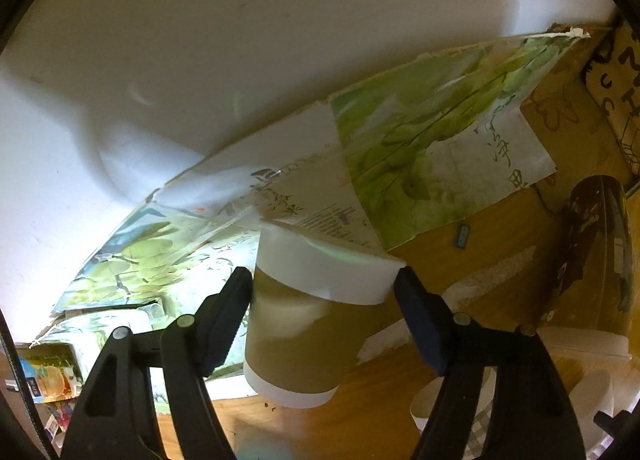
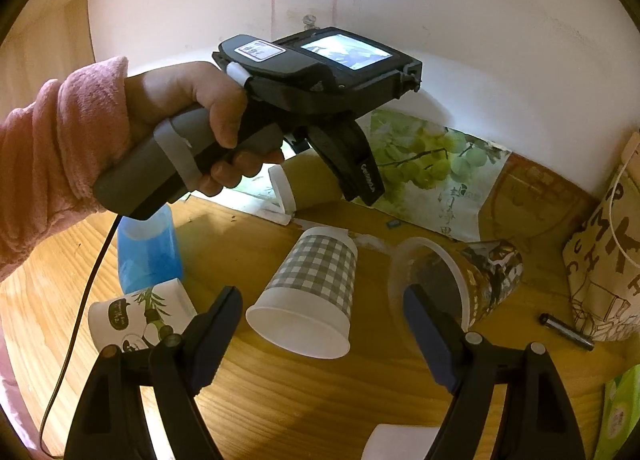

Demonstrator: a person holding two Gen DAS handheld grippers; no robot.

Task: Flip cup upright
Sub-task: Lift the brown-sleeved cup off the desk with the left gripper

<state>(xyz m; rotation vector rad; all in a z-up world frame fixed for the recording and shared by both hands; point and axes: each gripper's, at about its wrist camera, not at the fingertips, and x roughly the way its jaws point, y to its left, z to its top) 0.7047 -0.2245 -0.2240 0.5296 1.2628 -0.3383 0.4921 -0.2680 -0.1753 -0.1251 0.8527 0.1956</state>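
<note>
My left gripper (image 1: 324, 280) is shut on a brown paper cup with white bands (image 1: 308, 324), fingers pressing its sides near the wide rim, held tilted above the wooden table. The same cup (image 2: 308, 187) shows in the right wrist view, lying sideways in the left gripper's fingers, off the table. My right gripper (image 2: 320, 300) is open and empty above a grey checked cup (image 2: 312, 292) that lies on its side, mouth toward the camera. A dark patterned cup (image 2: 460, 280) lies on its side at the right.
A blue cup (image 2: 148, 252) stands mouth down at the left, a panda-print cup (image 2: 140, 316) lies in front of it. A grape poster (image 2: 432, 171) lies against the wall. A lettered paper bag (image 2: 608, 260) and a pen (image 2: 566, 330) are at the right.
</note>
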